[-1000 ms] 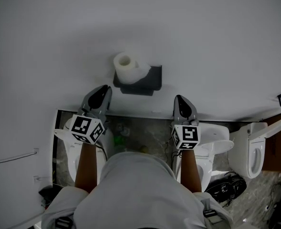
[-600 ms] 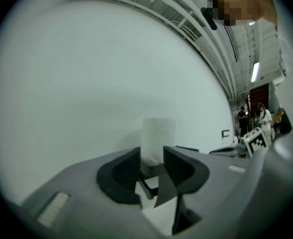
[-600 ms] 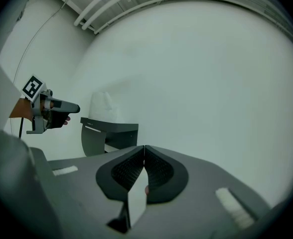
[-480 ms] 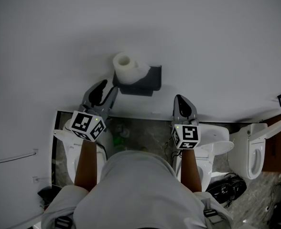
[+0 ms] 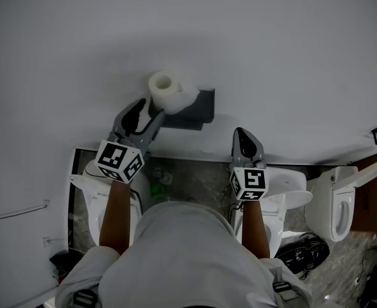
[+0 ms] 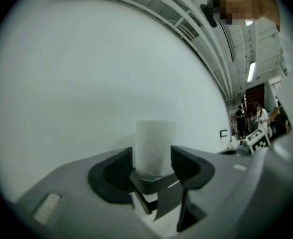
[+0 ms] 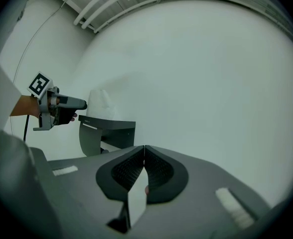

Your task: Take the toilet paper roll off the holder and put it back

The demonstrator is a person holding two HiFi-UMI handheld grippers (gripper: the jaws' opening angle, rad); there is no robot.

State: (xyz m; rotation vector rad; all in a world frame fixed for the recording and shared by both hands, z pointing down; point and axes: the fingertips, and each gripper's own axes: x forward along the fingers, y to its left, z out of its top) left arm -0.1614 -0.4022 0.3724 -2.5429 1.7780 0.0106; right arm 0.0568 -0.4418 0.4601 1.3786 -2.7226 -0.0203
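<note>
The roll [image 5: 167, 91] stands upright on the dark wall holder [image 5: 200, 105]. The left gripper [image 5: 147, 113] points at it. Its fingers [image 6: 114, 171] have just been opening and stand apart, the roll framed between them. The right gripper [image 5: 247, 140] hangs well apart from the roll, fingers [image 7: 131, 169] pressed together and empty.

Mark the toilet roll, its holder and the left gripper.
Toilet roll [image 5: 171, 92]: head view, on its rounded side.
Holder [image 5: 198, 106]: head view, on its dark body.
Left gripper [image 5: 149, 111]: head view, midway between its open fingers.
</note>
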